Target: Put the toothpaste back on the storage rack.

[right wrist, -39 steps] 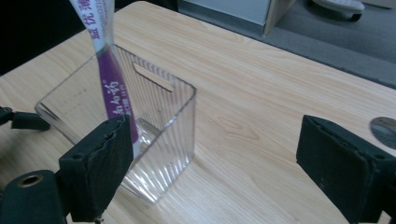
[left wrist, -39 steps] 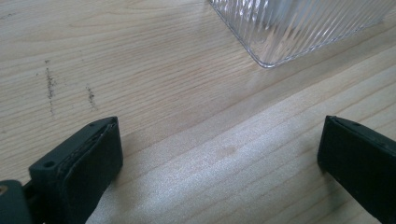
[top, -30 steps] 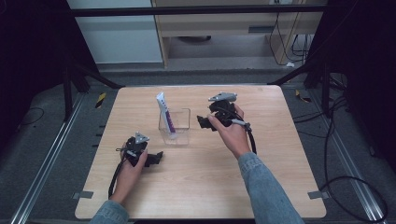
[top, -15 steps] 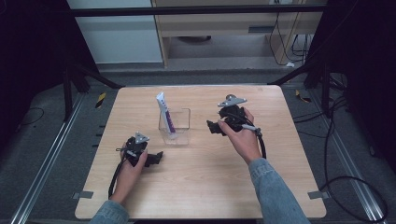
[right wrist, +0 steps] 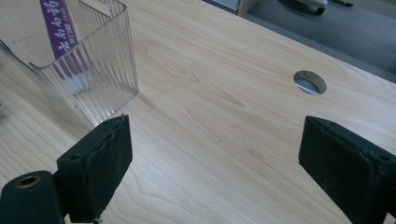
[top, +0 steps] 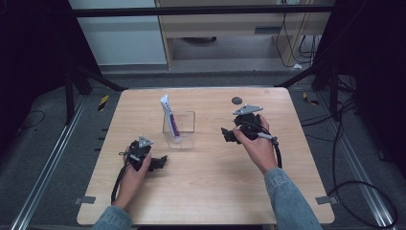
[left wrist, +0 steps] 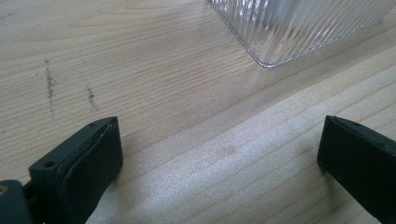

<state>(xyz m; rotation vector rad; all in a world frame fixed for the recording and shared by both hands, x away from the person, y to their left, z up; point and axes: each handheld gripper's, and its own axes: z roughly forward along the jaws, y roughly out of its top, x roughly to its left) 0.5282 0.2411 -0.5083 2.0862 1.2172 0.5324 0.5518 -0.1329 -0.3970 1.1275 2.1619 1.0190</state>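
A clear ribbed plastic cup (top: 179, 129) stands mid-table with a white and purple tube (top: 169, 117) leaning in it, its top sticking out to the upper left. My left gripper (top: 162, 162) rests low on the table in front of the cup, jaws wide open over bare wood, the cup's corner (left wrist: 280, 32) just ahead. My right gripper (top: 226, 134) is held to the right of the cup, open with nothing between the jaws; the cup (right wrist: 88, 79) and the tube's purple label (right wrist: 58, 28) show at its upper left.
A round cable hole (top: 236, 100) (right wrist: 310, 82) pierces the wooden table (top: 206, 191) at the back right. Dark floor, metal frame legs and cables surround the table. A cabinet stands beyond the far edge.
My right gripper has drawn back to the right, away from the cup, and toward the person. The left gripper and the cup have stayed put.
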